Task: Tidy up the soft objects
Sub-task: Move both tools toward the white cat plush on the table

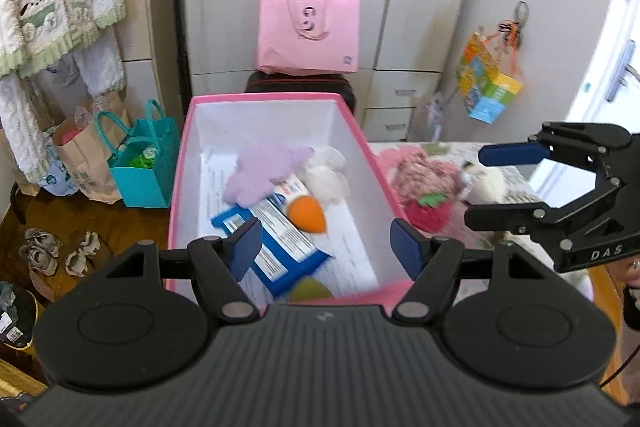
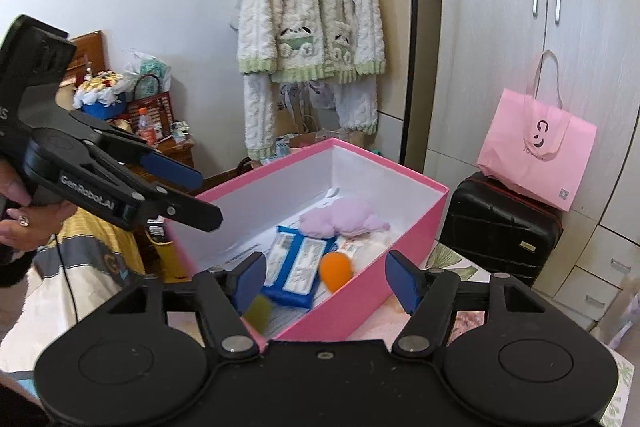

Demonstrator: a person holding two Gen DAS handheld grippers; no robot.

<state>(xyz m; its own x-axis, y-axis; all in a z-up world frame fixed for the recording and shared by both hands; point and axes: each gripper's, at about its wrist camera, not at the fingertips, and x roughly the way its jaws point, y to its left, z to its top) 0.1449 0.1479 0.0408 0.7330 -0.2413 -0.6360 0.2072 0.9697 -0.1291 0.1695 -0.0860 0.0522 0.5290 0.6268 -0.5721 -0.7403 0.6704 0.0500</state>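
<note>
Inside, the pink box holds one orange toy and two blue packets; both grippers' jaws gape empty.

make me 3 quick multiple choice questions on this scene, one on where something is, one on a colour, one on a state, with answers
1. Where does the orange egg-shaped toy lie?
A. inside the pink box
B. on the black suitcase
C. in the teal bag

2. What colour is the tote bag standing on the black suitcase?
A. teal
B. pink
C. brown

3. How does the left gripper stand?
A. shut on the purple plush
B. shut on the blue packet
C. open, holding nothing

Answers
1 A: the toy rests on the box floor beside the blue packet.
2 B: the bag is pink in both views.
3 C: its blue pads stand apart above the box with nothing pressed between them.
</note>
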